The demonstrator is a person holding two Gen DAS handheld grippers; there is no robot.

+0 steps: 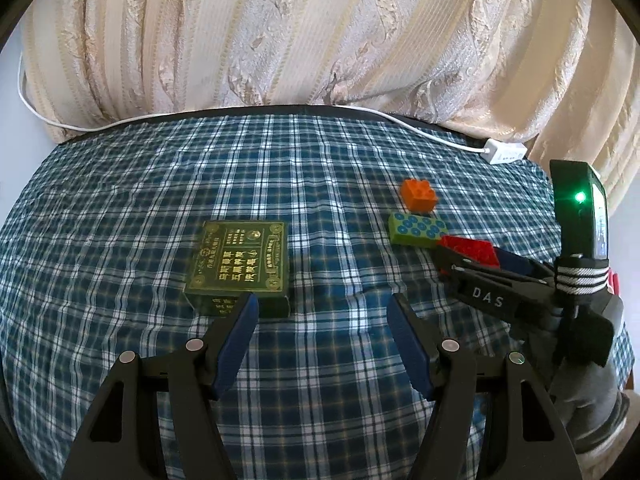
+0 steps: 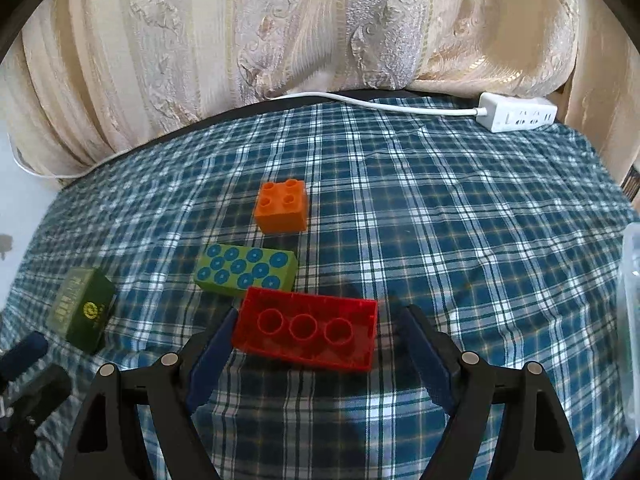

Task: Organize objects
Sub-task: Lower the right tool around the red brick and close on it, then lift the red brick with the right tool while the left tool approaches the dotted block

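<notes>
While your right gripper (image 2: 316, 322) stands apart around the red brick (image 2: 306, 330), pads not pressing, your left gripper (image 1: 324, 308) gapes empty beside the green box (image 1: 240, 264).

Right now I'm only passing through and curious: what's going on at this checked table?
A person is tidying toy bricks with two hand-held claws. The right claw stands open around a translucent red brick lying studs-down; the left pad looks near its end, the right pad is apart. Just behind lie a green brick with blue dots and an orange square brick. The left claw hangs open and empty beside a dark green printed box.
</notes>
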